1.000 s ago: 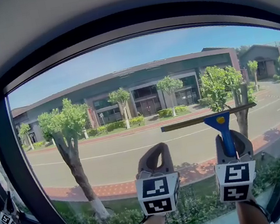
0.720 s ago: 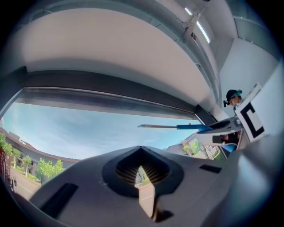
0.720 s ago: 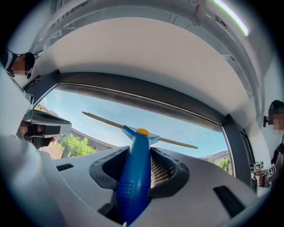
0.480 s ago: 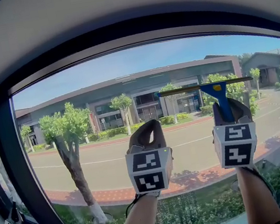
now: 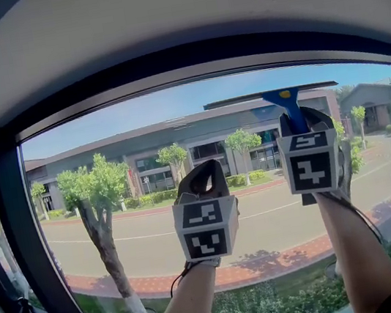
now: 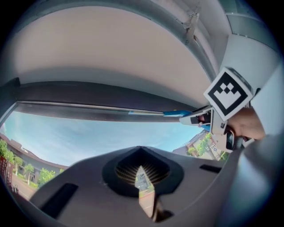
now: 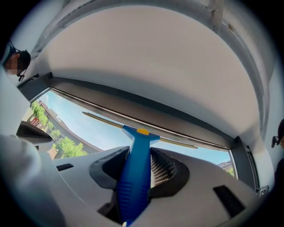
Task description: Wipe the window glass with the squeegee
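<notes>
window glass [image 5: 150, 197] is showing a street and buildings | squeegee [image 5: 283, 96] is lying level along the pane's top edge | right gripper [image 7: 140, 164] fingers are grasping its blue handle | left gripper [image 6: 141, 170] fingers are pressing together, empty, lower left.

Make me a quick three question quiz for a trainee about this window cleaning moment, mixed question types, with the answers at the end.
1. True or false: the left gripper holds the squeegee.
2. Where on the window glass is the squeegee's blade? A) near the top edge B) halfway down C) at the bottom sill
3. Fill in: the squeegee's handle is coloured ____.

Key
1. False. The right gripper is shut on its handle; the left one is shut with nothing in it.
2. A
3. blue
</notes>
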The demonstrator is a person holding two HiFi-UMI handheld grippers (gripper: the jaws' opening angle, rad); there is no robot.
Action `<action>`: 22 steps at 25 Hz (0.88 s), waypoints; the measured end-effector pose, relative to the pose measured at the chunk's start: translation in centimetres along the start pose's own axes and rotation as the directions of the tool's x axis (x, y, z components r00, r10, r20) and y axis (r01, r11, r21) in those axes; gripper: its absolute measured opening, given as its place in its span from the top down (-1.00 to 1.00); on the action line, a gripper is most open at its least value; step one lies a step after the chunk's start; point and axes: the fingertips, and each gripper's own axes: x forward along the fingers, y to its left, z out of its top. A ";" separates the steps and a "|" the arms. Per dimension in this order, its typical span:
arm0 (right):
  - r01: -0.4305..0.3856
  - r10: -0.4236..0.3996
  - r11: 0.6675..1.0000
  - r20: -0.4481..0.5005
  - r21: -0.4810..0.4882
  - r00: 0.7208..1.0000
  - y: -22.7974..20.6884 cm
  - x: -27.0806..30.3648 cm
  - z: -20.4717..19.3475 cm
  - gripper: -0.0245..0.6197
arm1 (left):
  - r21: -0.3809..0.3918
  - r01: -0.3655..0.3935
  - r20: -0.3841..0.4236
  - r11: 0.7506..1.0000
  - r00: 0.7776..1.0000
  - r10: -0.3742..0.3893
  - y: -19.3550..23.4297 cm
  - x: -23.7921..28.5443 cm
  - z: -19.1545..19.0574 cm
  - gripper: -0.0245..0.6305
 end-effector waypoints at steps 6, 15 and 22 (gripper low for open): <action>0.015 -0.015 1.000 0.012 0.004 1.000 -0.2 2.4 2.3 0.49 | 0.004 -0.010 0.034 1.000 0.999 0.010 0.8 1.3 2.2 0.93; 0.015 -0.014 1.000 -0.010 0.022 1.000 -0.1 5.3 4.5 0.49 | 0.012 0.004 0.036 1.000 0.999 -0.004 0.3 1.6 2.3 0.92; 0.013 -0.012 1.000 -0.043 0.026 0.999 -0.2 6.2 4.1 0.49 | 0.018 -0.007 0.033 1.000 0.999 0.006 0.8 1.5 2.5 0.92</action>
